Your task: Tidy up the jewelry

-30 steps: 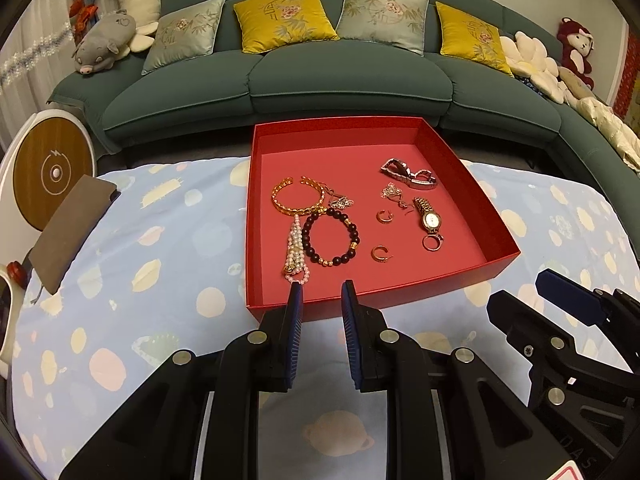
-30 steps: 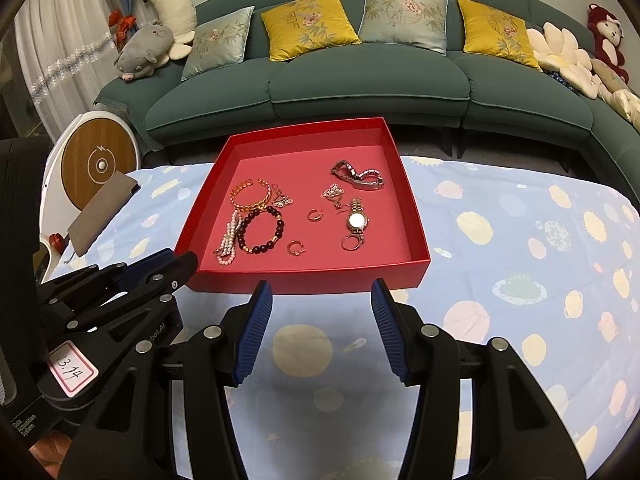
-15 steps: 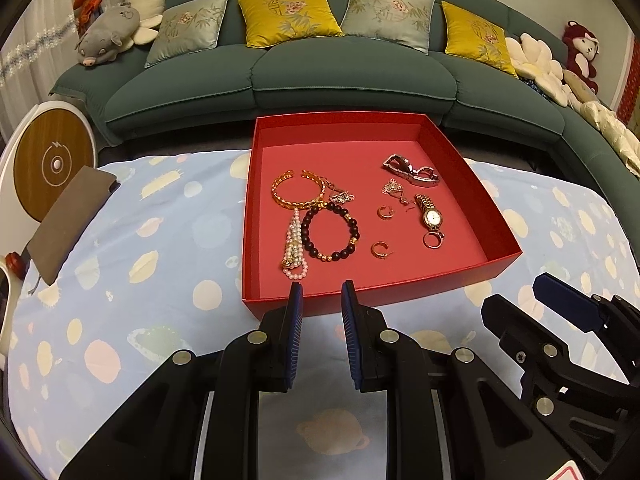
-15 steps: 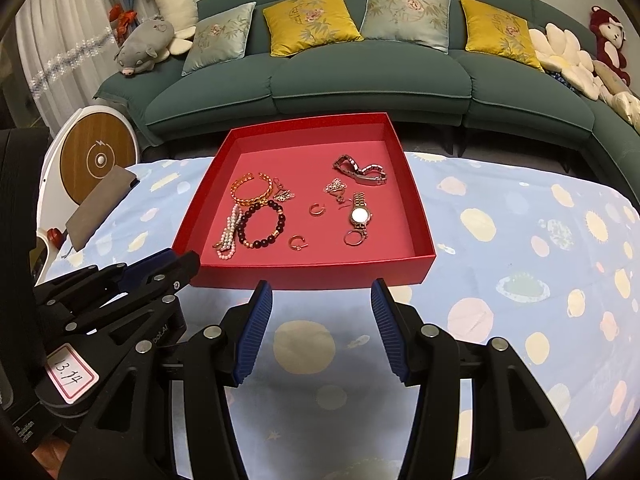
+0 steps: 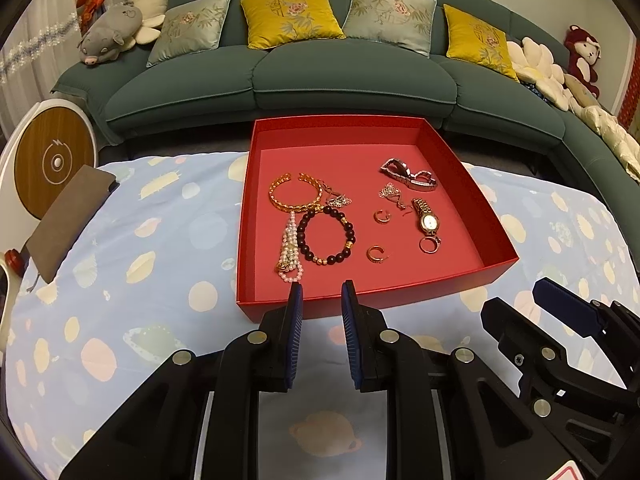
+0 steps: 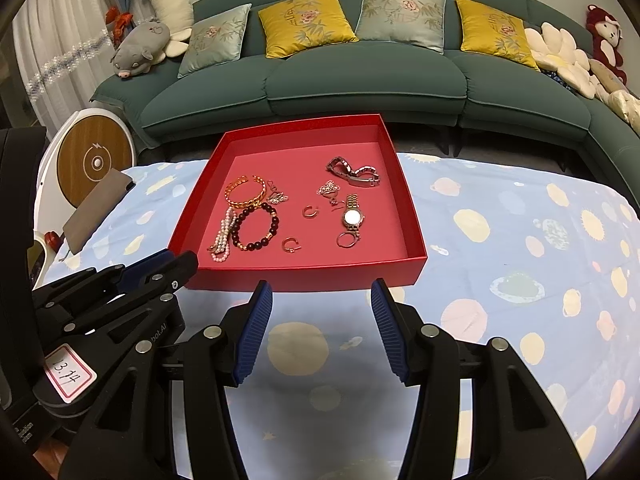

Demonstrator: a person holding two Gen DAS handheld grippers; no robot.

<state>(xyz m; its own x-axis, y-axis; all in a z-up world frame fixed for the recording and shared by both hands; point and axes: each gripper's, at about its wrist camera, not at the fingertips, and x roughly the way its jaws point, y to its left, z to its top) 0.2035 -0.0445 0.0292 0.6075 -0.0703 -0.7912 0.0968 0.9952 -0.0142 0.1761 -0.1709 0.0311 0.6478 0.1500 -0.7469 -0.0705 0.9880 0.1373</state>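
A red open box [image 5: 496,272] [image 6: 416,268] stands on the blue patterned tablecloth. Inside lie a gold bangle [image 5: 294,192], a dark bead bracelet [image 5: 326,236], a pearl strand [image 5: 290,256], a gold watch [image 5: 428,220] [image 6: 353,216], a silver watch band [image 5: 408,176], two small hoop earrings [image 5: 376,254] and a ring [image 5: 428,245]. My left gripper [image 5: 320,300] hangs just in front of the box's near wall, jaws a narrow gap apart and empty. My right gripper [image 6: 322,298] is open and empty, also in front of the box.
A green sofa [image 5: 352,76] with cushions stands behind the table. A round wooden-faced device [image 5: 52,164] and a brown pad [image 5: 68,220] are at the left. Plush toys [image 6: 140,48] sit on the sofa ends. The tablecloth [image 6: 520,248] spreads right of the box.
Both grippers have drawn slightly back and up, so the box sits a little farther away in both views. The jaws have not changed.
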